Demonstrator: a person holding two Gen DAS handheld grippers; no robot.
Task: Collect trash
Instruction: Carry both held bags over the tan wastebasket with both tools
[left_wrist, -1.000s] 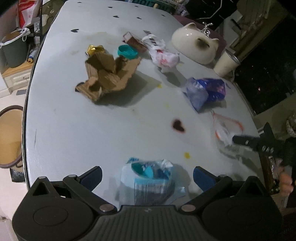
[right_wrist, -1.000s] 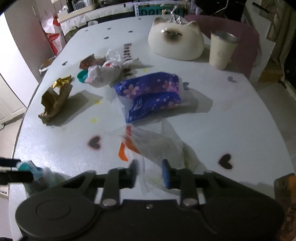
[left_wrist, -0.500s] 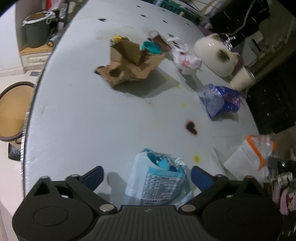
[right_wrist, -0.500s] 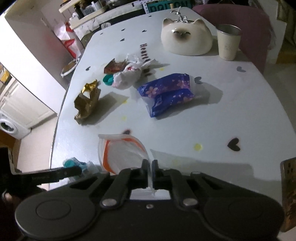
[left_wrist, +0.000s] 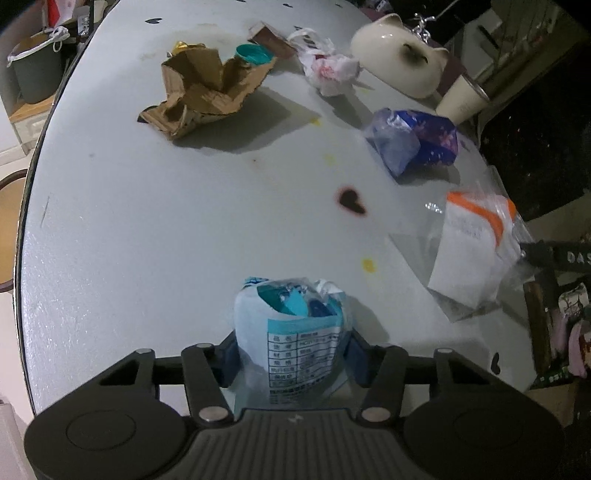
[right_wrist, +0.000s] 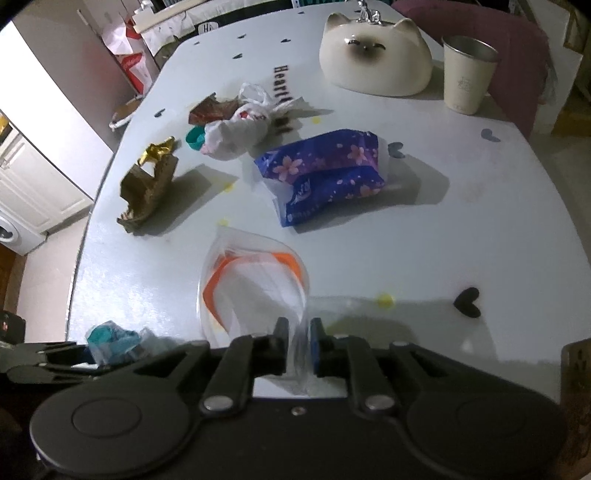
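The left gripper (left_wrist: 291, 354) has just been closing, and its blue pads now sit against both sides of a teal-and-white packet (left_wrist: 291, 332) standing at the near edge of the white table (left_wrist: 147, 229) — the jaws pinch it. The right gripper (right_wrist: 297, 347) is pressed nearly together on the edge of a clear bag (right_wrist: 255, 291) with an orange strip, which hangs lifted just off the table, right of the packet. Taking the black heart (left_wrist: 351, 201) printed on the table as the mark: the clear bag is to its right and nearer, the packet nearer and a little left. Beyond the heart to the right lies a blue flowered pack (right_wrist: 328, 173). Farther back and left of the heart sits crumpled brown cardboard (left_wrist: 207, 92), with a gold wrapper (right_wrist: 159, 151) and a teal lid (left_wrist: 253, 55) touching its far side. Behind the heart, a knotted white bag (right_wrist: 236, 129) lies just beside a brown wrapper (right_wrist: 210, 110). At the far right edge — well apart from the heart — stand a cream cat-shaped dish (right_wrist: 375, 62) and a cup (right_wrist: 467, 77).
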